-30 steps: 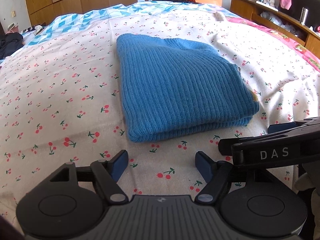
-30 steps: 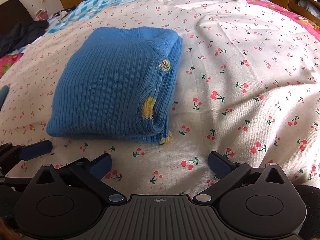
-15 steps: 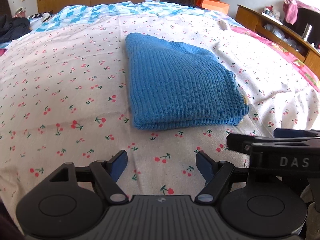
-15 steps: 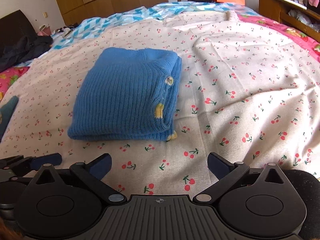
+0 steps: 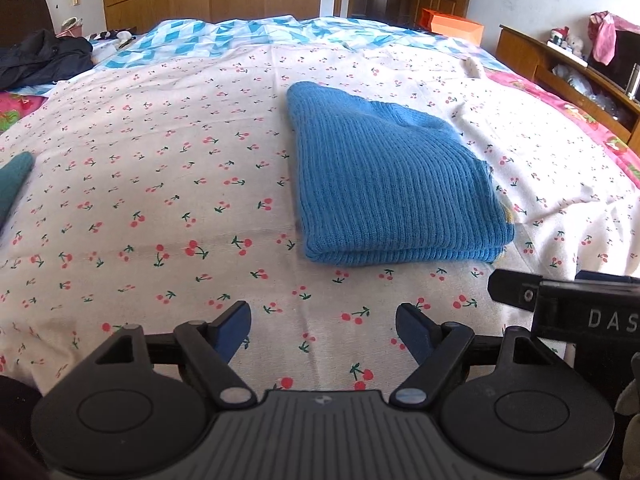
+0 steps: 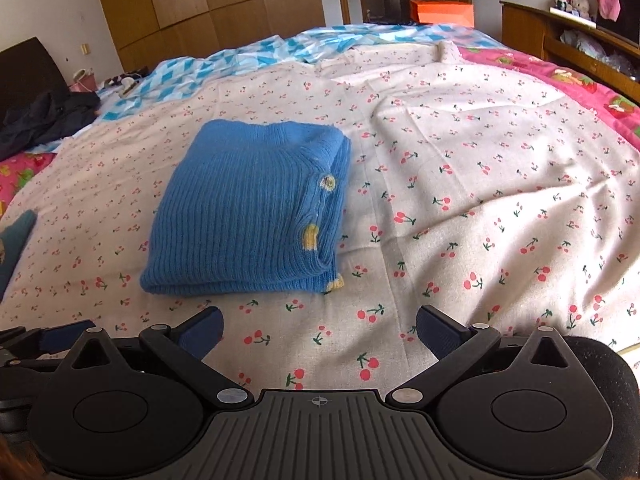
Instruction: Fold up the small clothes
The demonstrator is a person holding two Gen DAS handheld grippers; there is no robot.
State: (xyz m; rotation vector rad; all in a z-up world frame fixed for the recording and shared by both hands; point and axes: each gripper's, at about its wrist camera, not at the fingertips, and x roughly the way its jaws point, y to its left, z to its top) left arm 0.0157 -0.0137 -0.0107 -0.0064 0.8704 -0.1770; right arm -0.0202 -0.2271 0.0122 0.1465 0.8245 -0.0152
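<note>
A blue ribbed knit sweater lies folded into a neat rectangle on the cherry-print bed sheet. In the right wrist view the sweater shows yellow trim and a button along its right edge. My left gripper is open and empty, held above the sheet in front of the sweater's near edge. My right gripper is open and empty, also in front of the sweater and apart from it. The right gripper's black body shows at the right of the left wrist view.
A teal cloth lies at the sheet's left edge. Dark clothing is piled at the far left. A blue-and-white quilt lies at the far end. A wooden shelf unit stands right; wardrobes behind.
Both grippers have pulled back and risen away from the folded sweater, which now looks farther off. Both stay open and empty. The sweater has not moved.
</note>
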